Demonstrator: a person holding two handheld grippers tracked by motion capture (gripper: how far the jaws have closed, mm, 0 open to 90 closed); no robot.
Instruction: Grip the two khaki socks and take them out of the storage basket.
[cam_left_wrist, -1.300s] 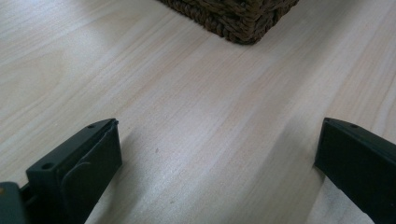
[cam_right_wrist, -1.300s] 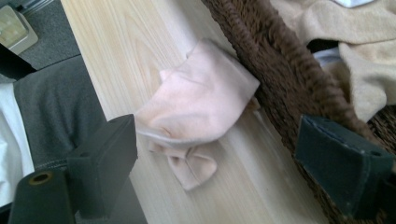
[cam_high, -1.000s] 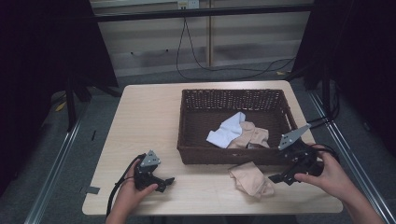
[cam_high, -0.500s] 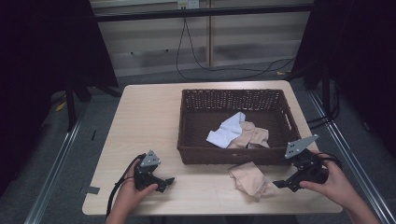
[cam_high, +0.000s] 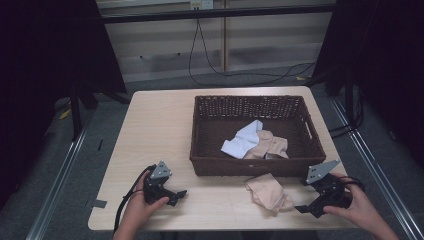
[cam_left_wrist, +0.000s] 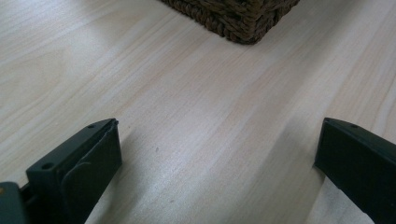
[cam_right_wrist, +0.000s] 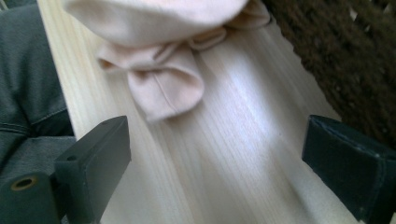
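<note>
We see the right gripper low over the table near its front edge, jaws spread wide and gripping nothing. In the right gripper view bare pale wood shows between the two black jaws, and the peach cloth lies just ahead at twelve o'clock, soft, rumpled, with a folded hem, apart from both jaws. In the high view that peach cloth sits crumpled on the table at nine o'clock from the right gripper, just in front of the wicker basket.

The basket is dark brown, rectangular, tightly woven; inside we make out a light blue cloth overlapping a second peach cloth.

Over to the left gripper, well apart at the front left: its jaws stand wide too, empty, with smooth light wood grain between them and a woven basket corner at twelve o'clock.
</note>
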